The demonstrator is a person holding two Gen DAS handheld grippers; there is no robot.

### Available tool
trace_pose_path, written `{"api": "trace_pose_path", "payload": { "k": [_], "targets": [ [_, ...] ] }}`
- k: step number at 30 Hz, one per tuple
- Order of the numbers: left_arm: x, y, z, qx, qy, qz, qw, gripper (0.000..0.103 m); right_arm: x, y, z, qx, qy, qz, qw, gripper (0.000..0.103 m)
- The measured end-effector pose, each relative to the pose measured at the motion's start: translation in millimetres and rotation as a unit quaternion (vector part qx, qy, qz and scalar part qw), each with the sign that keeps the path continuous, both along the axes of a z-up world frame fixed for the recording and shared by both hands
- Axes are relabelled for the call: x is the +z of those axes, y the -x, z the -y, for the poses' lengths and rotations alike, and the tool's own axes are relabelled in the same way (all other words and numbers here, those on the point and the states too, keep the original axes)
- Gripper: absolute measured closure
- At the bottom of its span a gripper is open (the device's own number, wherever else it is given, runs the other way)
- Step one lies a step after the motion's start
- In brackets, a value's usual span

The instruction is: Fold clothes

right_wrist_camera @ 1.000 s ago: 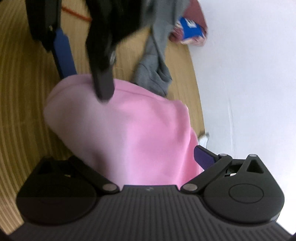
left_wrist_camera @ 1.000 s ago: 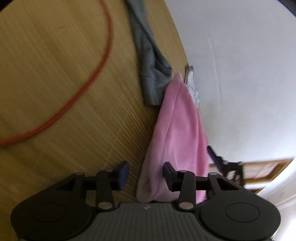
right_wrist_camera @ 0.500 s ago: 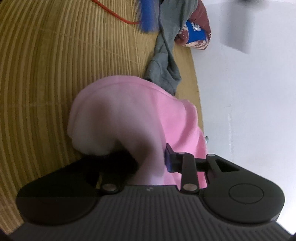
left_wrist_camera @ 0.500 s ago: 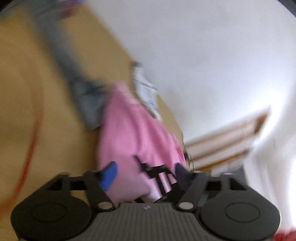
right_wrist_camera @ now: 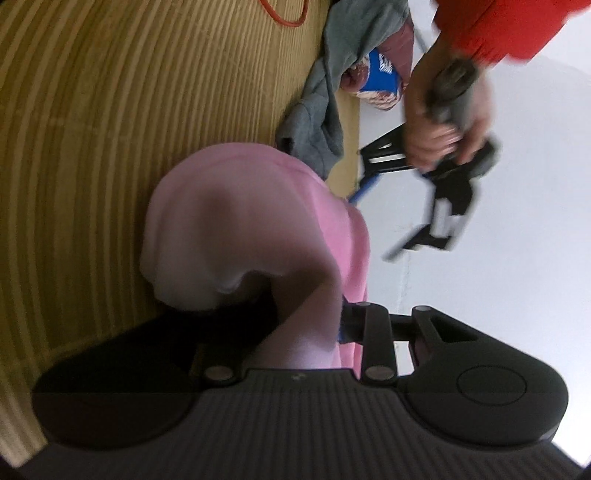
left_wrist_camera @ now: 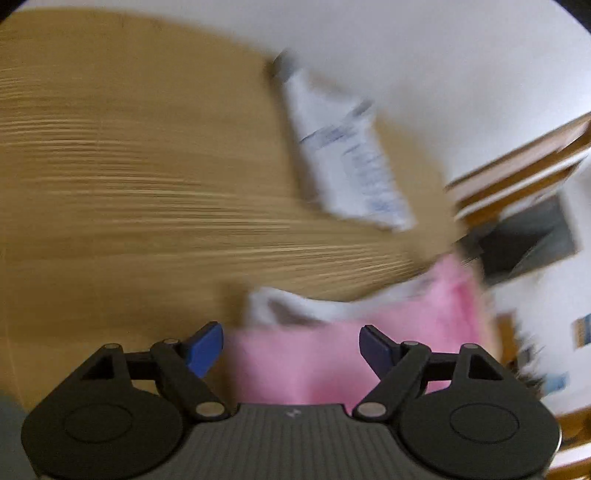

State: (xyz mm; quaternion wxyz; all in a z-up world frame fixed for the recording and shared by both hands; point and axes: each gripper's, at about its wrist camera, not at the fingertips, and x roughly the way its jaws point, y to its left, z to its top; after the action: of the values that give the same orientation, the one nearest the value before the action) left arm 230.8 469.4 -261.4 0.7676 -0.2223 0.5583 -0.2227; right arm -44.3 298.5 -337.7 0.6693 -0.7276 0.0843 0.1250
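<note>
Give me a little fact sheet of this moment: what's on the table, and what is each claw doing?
surface: wooden table
main garment: pink garment, bunched up
other clothes: grey garment beside it
also there: white tube, orange cable
right gripper: shut on a fold of the pink cloth
left gripper: jaws apart, nothing gripped, pink cloth beyond them
person: hand holding the left gripper, red sleeve

A pale wooden bench (left_wrist_camera: 129, 166) fills the left wrist view. A white tube with blue print (left_wrist_camera: 347, 155) lies at its 2 o'clock edge, blurred. In the right wrist view an orange cable (right_wrist_camera: 284, 14) loops at 12 o'clock and a blue-labelled packet (right_wrist_camera: 380, 74) sits at 1 o'clock.
</note>
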Motion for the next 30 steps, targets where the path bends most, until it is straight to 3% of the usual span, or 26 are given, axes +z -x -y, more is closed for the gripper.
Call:
{"api": "trace_pose_path", "payload": {
  "k": [3, 5, 7, 8, 10, 13, 14, 15, 20, 24, 28, 30],
  "targets": [
    [-12.8, -31.8, 5.0, -0.031, 0.045, -0.021, 0.9983, 0.004, 2.4, 3.6, 0.4, -0.005, 0.002, -0.003, 1.0, 0.07],
    [-16.4, -38.1, 15.3, -0.055, 0.06, -0.037, 0.996, 0.0, 3.1, 2.5, -0.8, -0.009, -0.001, -0.005, 1.0, 0.07],
    [-15.8, -36.0, 32.2, -0.114, 0.051, -0.042, 0.9913, 0.0, 3.0, -4.4, -5.1, -0.013, -0.005, -0.008, 1.0, 0.07],
    [-15.9, -32.5, 39.2, -0.139, 0.048, -0.047, 0.988, 0.004, 3.8, -6.5, -6.7, -0.017, -0.01, -0.011, 1.0, 0.07],
    [-17.6, -21.6, 42.0, -0.14, 0.056, -0.053, 0.9872, 0.008, 3.7, -10.5, -10.3, -0.023, -0.017, -0.016, 0.999, 0.07],
    [-35.9, -9.6, 34.0, -0.094, 0.109, -0.099, 0.9847, 0.042, -8.5, -32.7, -23.4, -0.021, -0.02, -0.021, 0.999, 0.07],
    [-44.1, -5.8, 31.5, -0.079, 0.122, -0.113, 0.9829, 0.061, -8.5, -33.2, -23.6, -0.02, -0.022, -0.024, 0.999, 0.07],
    [-48.5, -1.9, 28.6, -0.066, 0.129, -0.119, 0.9822, 0.072, -7.6, -29.6, -21.9, -0.02, -0.023, -0.026, 0.999, 0.07],
    [-48.3, 12.3, 22.7, -0.018, 0.132, -0.102, 0.9858, 0.083, 1.7, -27.0, -15.8, -0.017, -0.05, -0.054, 0.997, 0.07],
    [-36.5, 20.4, 19.9, 0.045, 0.167, -0.1, 0.9798, 0.086, 32.3, -33.9, -9.4, -0.038, -0.146, -0.095, 0.984, 0.082],
    [8.4, 18.4, 30.9, 0.062, 0.226, -0.068, 0.9698, 0.086, 60.5, -37.0, 3.4, -0.05, -0.205, -0.078, 0.974, 0.085],
    [35.1, 14.5, 45.7, 0.051, 0.229, -0.049, 0.9708, 0.086, 84.3, -41.5, 12.0, -0.075, -0.262, -0.077, 0.959, 0.085]
  ]
}}
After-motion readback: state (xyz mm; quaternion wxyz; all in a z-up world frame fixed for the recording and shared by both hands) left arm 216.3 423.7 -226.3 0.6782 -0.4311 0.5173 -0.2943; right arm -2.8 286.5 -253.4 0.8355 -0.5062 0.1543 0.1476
